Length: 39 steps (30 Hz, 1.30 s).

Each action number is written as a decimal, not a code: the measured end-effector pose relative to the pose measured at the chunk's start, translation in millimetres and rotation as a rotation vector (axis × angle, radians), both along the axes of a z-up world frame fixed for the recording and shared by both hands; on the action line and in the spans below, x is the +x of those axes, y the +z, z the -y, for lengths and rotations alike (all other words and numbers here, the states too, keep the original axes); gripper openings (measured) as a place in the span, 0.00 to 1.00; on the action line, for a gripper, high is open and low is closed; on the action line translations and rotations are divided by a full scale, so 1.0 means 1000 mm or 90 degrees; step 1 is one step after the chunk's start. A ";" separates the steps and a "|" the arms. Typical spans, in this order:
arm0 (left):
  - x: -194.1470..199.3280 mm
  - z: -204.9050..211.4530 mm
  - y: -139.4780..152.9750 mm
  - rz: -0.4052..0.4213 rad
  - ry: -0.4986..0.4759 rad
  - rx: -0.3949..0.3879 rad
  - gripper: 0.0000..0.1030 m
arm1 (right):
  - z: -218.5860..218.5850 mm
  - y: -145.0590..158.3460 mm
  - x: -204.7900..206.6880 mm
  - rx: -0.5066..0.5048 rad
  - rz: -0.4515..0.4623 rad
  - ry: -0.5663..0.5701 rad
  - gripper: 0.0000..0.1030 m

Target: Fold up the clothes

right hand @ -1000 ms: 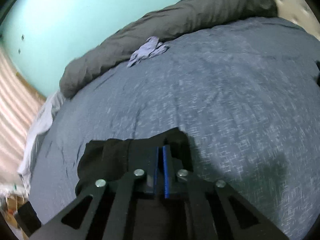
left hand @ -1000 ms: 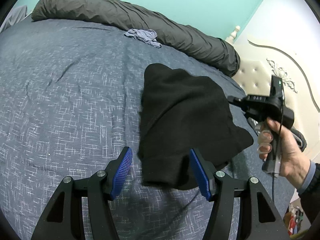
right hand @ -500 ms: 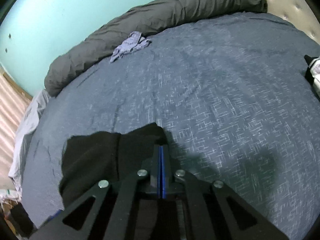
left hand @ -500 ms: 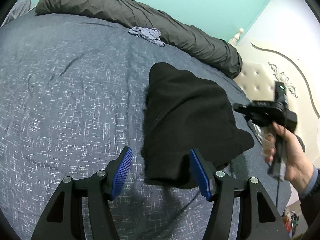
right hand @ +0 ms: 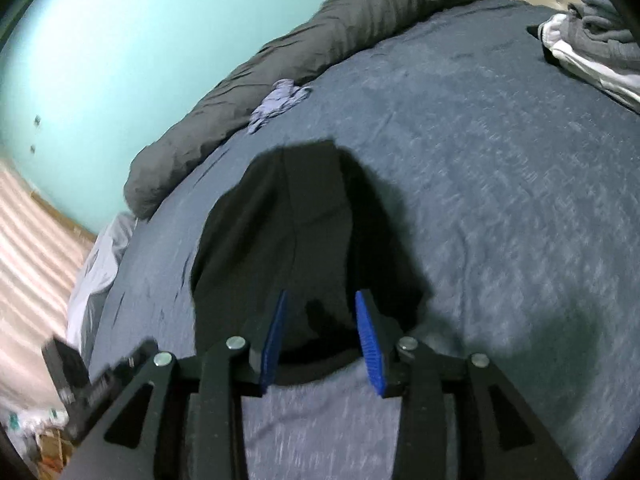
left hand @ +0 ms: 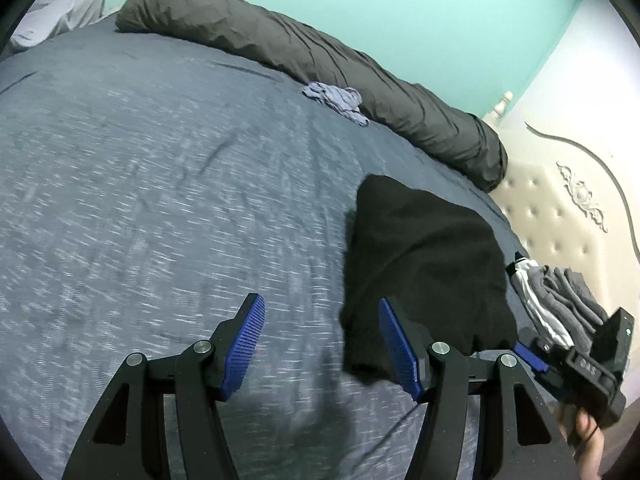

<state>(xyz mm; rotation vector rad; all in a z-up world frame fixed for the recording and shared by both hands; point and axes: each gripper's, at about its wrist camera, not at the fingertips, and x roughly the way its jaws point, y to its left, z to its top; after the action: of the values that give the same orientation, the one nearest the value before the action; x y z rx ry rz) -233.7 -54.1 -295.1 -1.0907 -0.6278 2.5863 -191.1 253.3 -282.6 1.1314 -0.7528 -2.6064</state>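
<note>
While both claws stand open and empty, the black garment (left hand: 424, 264) lies folded on the bed (left hand: 160, 200).

Soft, matte and limp, the black garment rests in a compact rounded bundle; it looks light and likely to sag or unfold, so a pinch at its thick near hem seems safest. The left claw (left hand: 320, 350) is spread wide just left of the garment, while the right claw (right hand: 320, 340) gapes partway over the near edge, ribbed blue pads clear. A crumpled bluish rag (left hand: 334, 100) lies well beyond it.
</note>
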 end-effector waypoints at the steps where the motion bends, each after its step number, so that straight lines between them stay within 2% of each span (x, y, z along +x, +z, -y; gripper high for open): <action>1: 0.002 0.005 0.000 0.000 0.002 0.001 0.62 | 0.005 0.001 0.005 0.006 -0.007 0.001 0.36; 4: 0.008 0.016 0.003 -0.002 0.008 0.008 0.62 | 0.015 0.008 0.018 0.023 -0.038 -0.005 0.37; 7: 0.012 0.024 0.007 -0.009 0.011 0.011 0.62 | 0.018 0.014 0.028 0.065 -0.069 -0.030 0.39; 11: 0.016 0.034 0.009 -0.012 0.016 0.017 0.62 | 0.025 0.004 0.023 0.038 -0.036 -0.001 0.39; 15: 0.020 0.046 0.011 -0.016 0.026 0.023 0.62 | 0.053 -0.013 0.015 0.003 0.005 0.050 0.40; 18: 0.024 0.053 0.012 -0.018 0.031 0.020 0.62 | 0.085 -0.023 0.007 0.028 0.010 0.097 0.47; 22: 0.027 0.065 0.011 -0.018 0.039 0.023 0.62 | 0.124 -0.035 -0.005 0.063 0.013 0.132 0.51; 29: 0.028 0.074 0.012 -0.020 0.045 0.029 0.62 | 0.161 -0.053 -0.028 0.104 0.029 0.126 0.55; 34: 0.029 0.077 0.013 -0.021 0.047 0.030 0.62 | 0.167 -0.059 -0.041 0.125 0.033 0.104 0.55; 35: 0.029 0.077 0.014 -0.021 0.048 0.030 0.62 | 0.165 -0.060 -0.044 0.125 0.035 0.100 0.54; 37: 0.029 0.077 0.014 -0.021 0.048 0.031 0.62 | 0.162 -0.064 -0.049 0.120 0.040 0.095 0.38; 39: 0.029 0.077 0.015 -0.022 0.048 0.030 0.62 | 0.158 -0.065 -0.050 0.113 0.043 0.099 0.14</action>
<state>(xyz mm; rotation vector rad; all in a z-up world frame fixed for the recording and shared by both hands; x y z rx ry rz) -205.1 -130.7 -280.4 -1.0244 -0.7313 2.6331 -240.7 94.9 -347.1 1.2762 -0.4318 -2.5560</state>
